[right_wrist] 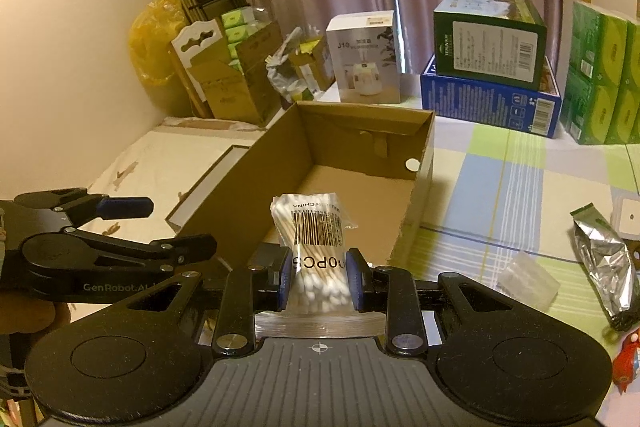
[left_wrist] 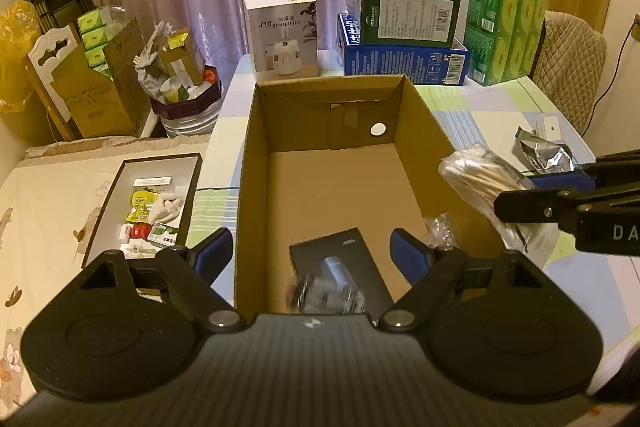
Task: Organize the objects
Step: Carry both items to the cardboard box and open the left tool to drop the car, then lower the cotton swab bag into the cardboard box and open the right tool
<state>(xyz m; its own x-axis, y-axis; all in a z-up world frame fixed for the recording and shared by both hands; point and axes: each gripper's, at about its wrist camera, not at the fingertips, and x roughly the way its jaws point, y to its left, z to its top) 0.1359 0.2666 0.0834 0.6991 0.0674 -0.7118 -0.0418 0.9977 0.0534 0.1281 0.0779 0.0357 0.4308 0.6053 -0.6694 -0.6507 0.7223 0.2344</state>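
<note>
Left gripper [left_wrist: 310, 251] hangs spread wide and empty over the cardboard box [left_wrist: 256, 163]; a black carton [left_wrist: 340, 259] lies at its near end.

Right gripper [right_wrist: 319, 277] pinches the cotton-swab bag [right_wrist: 312, 239] above the near box wall [right_wrist: 240, 227], presumably for dropping in.

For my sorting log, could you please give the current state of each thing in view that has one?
Left tool: open, empty, over the near end of the carton.
Right tool: shut on the swab bag.
Swab bag: sealed, held above the carton's near edge.
Carton: open-topped, on the table.
Black box: closed, lying flat in the carton.
Tray: open, holds small items.
Foil pouch: crumpled, on the table.
</note>
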